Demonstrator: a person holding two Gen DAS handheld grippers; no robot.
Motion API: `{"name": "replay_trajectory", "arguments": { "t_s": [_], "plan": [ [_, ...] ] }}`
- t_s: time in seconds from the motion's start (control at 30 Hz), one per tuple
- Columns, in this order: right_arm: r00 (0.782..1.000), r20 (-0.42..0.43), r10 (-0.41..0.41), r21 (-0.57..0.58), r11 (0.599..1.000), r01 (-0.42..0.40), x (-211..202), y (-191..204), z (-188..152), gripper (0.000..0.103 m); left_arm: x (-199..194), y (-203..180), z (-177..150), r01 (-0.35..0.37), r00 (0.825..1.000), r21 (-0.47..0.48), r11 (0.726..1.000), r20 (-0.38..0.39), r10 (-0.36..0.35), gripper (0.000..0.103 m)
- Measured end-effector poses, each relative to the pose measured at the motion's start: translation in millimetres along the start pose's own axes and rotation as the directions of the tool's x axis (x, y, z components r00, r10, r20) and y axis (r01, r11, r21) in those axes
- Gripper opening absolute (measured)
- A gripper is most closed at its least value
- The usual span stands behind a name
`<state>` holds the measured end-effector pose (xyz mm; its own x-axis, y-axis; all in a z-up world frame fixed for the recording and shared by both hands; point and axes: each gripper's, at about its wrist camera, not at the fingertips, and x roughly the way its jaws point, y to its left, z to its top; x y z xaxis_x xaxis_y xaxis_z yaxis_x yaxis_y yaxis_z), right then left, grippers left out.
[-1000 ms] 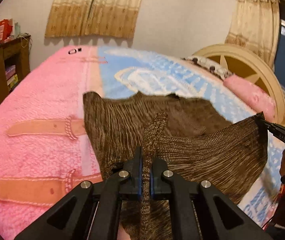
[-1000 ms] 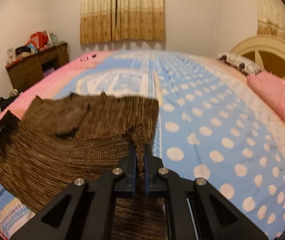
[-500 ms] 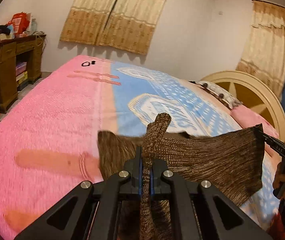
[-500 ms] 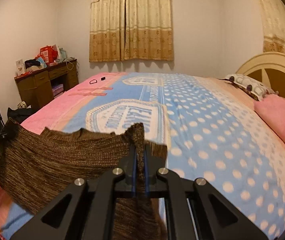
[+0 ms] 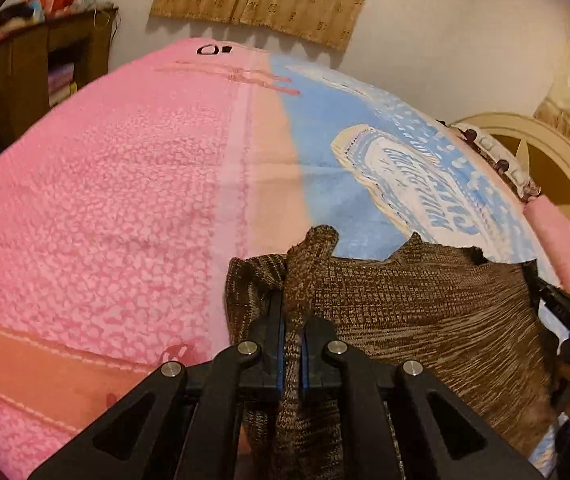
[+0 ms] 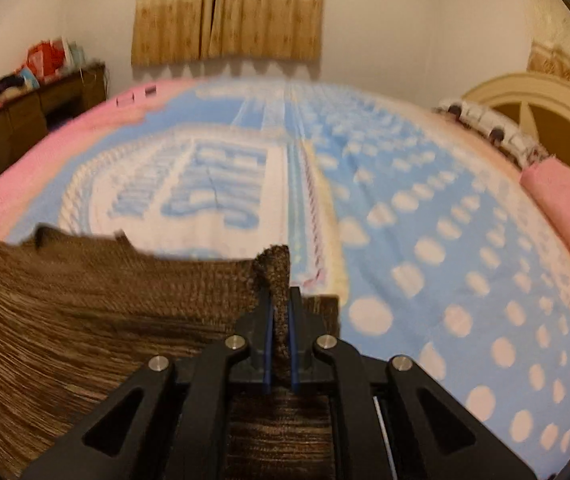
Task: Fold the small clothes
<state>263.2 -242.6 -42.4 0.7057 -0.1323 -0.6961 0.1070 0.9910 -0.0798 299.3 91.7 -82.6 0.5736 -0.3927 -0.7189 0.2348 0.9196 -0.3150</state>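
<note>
1. Bed (image 5: 105, 208): it fills most of both views. Its blanket is pink on the left side and blue with white dots and a lettered emblem on the right.
2. Headboard (image 6: 545, 104): cream, arched, at the right edge of the bed, with a pink pillow (image 6: 565, 208) lying in front of it.
3. Curtains (image 6: 229, 8): tan, drawn together on the far wall beyond the bed.
4. Desk (image 6: 41, 112): dark wood, against the left wall, with red and white clutter piled on top.
5. Garment (image 5: 425, 312): brown knit, spread out between the two grippers above the near part of the blanket, over the seam where pink meets blue. Its lower part hangs down out of view under the grippers, so where it touches the bed cannot be told.
6. Left gripper (image 5: 293, 344): jaws clenched on a bunched corner of the garment; a tuft of knit sticks up past the fingertips.
7. Right gripper (image 6: 281, 344): jaws clenched on the opposite corner, with a tuft standing above the blue pads. It also shows at the right edge of the left wrist view.
8. Small dark items (image 5: 213, 50): on the far pink end of the bed; too small to identify.
</note>
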Motion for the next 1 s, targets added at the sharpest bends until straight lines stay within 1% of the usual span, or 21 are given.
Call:
{"name": "replay_trajectory", "arguments": {
  "t_s": [0.03,0.07,0.13,0.2,0.23,0.27,0.3,0.33,0.37,0.4,0.43,0.47,0.5,0.53,0.6,0.63,0.7,0.77,0.87,0.93,1.0],
  "plan": [
    [1.0,0.004,0.012,0.002,1.0,-0.012,-2,-1,1,0.012,0,2,0,0.005,1.0,-0.006,1.0,-0.001,-0.005,0.006],
    [1.0,-0.002,0.02,-0.003,1.0,-0.02,-2,-1,1,0.013,-1,3,0,0.01,1.0,-0.014,1.0,-0.003,-0.011,0.006],
    [0.999,-0.051,0.021,-0.009,1.0,-0.021,5,0,0,0.013,-2,5,3,0.022,1.0,-0.03,0.999,-0.017,-0.023,0.006],
    [0.997,-0.069,0.027,-0.006,1.0,-0.028,8,-2,2,0.013,-14,11,10,0.034,0.998,-0.059,0.998,-0.057,-0.038,0.006],
    [0.998,-0.059,0.032,0.001,0.999,-0.032,4,-4,2,0.018,-24,13,12,0.045,0.997,-0.079,0.996,-0.066,-0.051,0.006],
    [0.999,-0.034,0.038,0.01,0.999,-0.038,-6,-8,2,0.024,-40,12,13,0.069,0.996,-0.094,0.993,-0.057,-0.075,0.007],
    [1.0,0.009,0.026,0.028,0.999,-0.026,-22,-13,0,0.044,-54,13,11,0.078,0.996,-0.088,0.993,-0.045,-0.082,0.007],
    [0.998,0.061,0.01,0.053,0.999,-0.013,-38,-16,-2,0.071,-65,12,7,0.065,0.997,-0.072,0.995,-0.032,-0.067,0.007],
    [0.993,0.122,0.0,0.085,0.996,-0.011,-60,-22,-8,0.081,-81,10,1,0.033,0.999,-0.045,0.998,-0.007,-0.034,0.007],
    [0.984,0.176,-0.009,0.114,0.993,-0.011,-83,-27,-17,0.088,-91,9,-5,0.008,1.0,-0.026,1.0,0.007,-0.008,0.007],
    [0.978,0.206,-0.017,0.131,0.991,-0.01,-99,-30,-25,0.086,-100,7,-12,-0.011,1.0,-0.014,1.0,0.019,0.012,0.007],
    [0.979,0.201,-0.011,0.138,0.99,-0.017,-112,-32,-36,0.084,-109,7,-22,-0.011,1.0,-0.014,1.0,0.024,0.011,0.007],
    [0.985,0.168,0.028,0.146,0.988,-0.053,-122,-35,-51,0.074,-115,6,-30,0.002,1.0,-0.024,1.0,0.023,-0.002,0.007],
    [0.988,0.146,0.053,0.158,0.985,-0.076,-126,-36,-60,0.066,-120,6,-40,0.023,0.999,-0.045,0.999,0.023,-0.022,0.007],
    [0.991,0.099,0.089,0.217,0.97,-0.108,-136,-43,-88,0.065,-128,4,-66,0.075,0.997,-0.091,0.993,0.017,-0.074,0.007],
    [0.992,0.085,0.093,0.249,0.962,-0.112,-141,-47,-101,0.065,-131,1,-81,0.082,0.997,-0.108,0.991,0.009,-0.081,0.007],
    [0.992,0.072,0.1,0.302,0.946,-0.118,-152,-53,-125,0.065,-137,-4,-102,0.078,0.997,-0.133,0.988,0.02,-0.076,0.007],
    [0.99,0.075,0.122,0.355,0.924,-0.14,-165,-58,-146,0.065,-143,-6,-126,0.1,0.995,-0.182,0.978,0.034,-0.095,0.007],
    [0.982,0.075,0.171,0.407,0.894,-0.187,-171,-62,-157,0.067,-145,-5,-153,0.138,0.99,-0.267,0.954,0.039,-0.132,0.007],
    [0.98,0.064,0.188,0.411,0.89,-0.197,-172,-62,-163,0.067,-146,-5,-165,0.158,0.987,-0.306,0.939,0.033,-0.156,0.007],
    [0.977,0.072,0.201,0.43,0.878,-0.212,-177,-64,-167,0.067,-151,-9,-174,0.2,0.98,-0.331,0.922,0.05,-0.194,0.007]
  ]
}}
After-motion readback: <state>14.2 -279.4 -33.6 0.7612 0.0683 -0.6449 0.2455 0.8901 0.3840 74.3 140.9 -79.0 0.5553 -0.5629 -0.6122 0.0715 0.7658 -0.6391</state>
